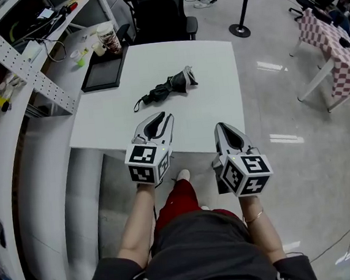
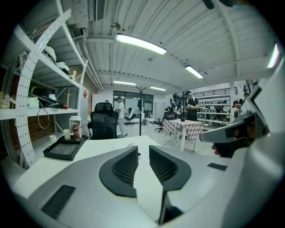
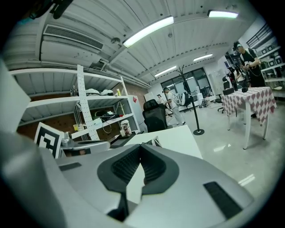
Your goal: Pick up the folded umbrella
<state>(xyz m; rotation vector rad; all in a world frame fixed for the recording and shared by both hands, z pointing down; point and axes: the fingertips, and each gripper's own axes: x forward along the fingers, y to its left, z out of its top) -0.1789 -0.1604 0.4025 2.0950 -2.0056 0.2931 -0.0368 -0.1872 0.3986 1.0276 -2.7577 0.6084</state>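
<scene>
The folded black umbrella (image 1: 166,89) lies on the white table (image 1: 211,71), its strap trailing toward the left. My left gripper (image 1: 160,117) hovers over the table's near edge, just short of the umbrella, with its jaws a narrow gap apart and nothing between them (image 2: 143,150). A bit of the umbrella (image 2: 130,145) peeks past the left jaw. My right gripper (image 1: 222,127) is level with the left one, to the right and nearer than the umbrella, jaw tips touching and empty (image 3: 141,149). The umbrella's end (image 3: 153,141) shows just beyond its jaws.
A black tray (image 1: 102,71) and a patterned cup (image 1: 109,39) sit at the table's far left corner. A black office chair (image 1: 159,11) stands behind the table. Metal shelving (image 1: 25,58) runs along the left. A checkered table (image 1: 332,47) and a stanchion post (image 1: 241,10) stand to the right.
</scene>
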